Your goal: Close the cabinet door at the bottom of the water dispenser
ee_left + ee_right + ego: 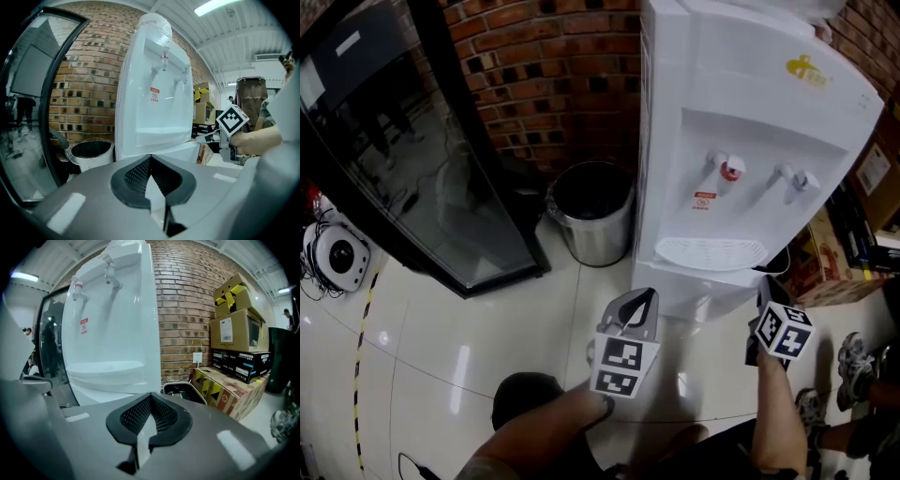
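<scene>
Cabinet door (705,294) sits low on the white water dispenser (750,112), just ahead of both tools and under the drip tray (710,253). So little of it shows that it cannot be told whether it is ajar or flush.

The left gripper (643,298) has its jaws pressed together on nothing and points at the dispenser's lower front, close to it. The right gripper (763,285), also pressed together and empty, is by the dispenser's lower right edge; contact cannot be told.

Ahead and to the left of the left gripper a steel trash bin (592,211) with a black liner stands beside the dispenser against the brick wall (553,75). Further left leans a black-framed glass panel (441,187).

To the right of the right gripper are stacked cardboard boxes (234,319), and a dark container (183,391) stands between them and the dispenser. Nothing lies between either tool and the door.
</scene>
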Demonstrator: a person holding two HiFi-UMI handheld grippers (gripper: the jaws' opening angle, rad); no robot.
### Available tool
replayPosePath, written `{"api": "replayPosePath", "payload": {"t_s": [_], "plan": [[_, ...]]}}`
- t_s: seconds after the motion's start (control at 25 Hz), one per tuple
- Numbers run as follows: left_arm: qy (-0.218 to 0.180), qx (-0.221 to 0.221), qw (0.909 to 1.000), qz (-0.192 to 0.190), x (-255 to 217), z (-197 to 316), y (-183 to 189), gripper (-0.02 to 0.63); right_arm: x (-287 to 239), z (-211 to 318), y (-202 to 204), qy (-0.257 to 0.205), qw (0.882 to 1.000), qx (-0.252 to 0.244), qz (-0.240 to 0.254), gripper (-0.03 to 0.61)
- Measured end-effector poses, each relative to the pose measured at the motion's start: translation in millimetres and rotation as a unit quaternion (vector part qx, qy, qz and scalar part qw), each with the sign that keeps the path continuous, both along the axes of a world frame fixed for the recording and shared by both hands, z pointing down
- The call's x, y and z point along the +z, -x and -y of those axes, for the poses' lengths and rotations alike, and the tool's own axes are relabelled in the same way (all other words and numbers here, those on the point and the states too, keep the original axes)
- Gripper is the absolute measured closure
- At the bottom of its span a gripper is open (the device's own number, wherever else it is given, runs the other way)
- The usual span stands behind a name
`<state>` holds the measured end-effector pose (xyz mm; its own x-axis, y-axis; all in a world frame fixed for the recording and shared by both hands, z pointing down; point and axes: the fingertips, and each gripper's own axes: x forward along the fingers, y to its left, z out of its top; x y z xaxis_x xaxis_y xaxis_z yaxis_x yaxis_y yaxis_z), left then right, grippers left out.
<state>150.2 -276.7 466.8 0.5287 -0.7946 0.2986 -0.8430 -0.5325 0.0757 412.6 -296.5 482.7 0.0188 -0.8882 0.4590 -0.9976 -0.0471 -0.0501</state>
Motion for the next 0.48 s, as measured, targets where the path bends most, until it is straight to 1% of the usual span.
{"api": "replayPosePath", "payload": {"t_s": [0.24, 0.36, 0.48], "plan": [[-0.004, -0.001, 1.0000, -0.009, -4, 5, 1, 0.613, 8, -15, 17, 0.071, 0.997, -0.036, 0.021, 0.578], [-0.002, 0.003, 1.0000, -0.005, 0, 4, -2, 0.614, 12, -8, 17, 0.068, 0.997, -0.041, 0.014, 0.578], [0.002, 0.003, 1.0000, 0.003, 6, 4, -3, 0.614, 13, 4, 12, 0.043, 0.998, -0.037, 0.004, 0.578]]}}
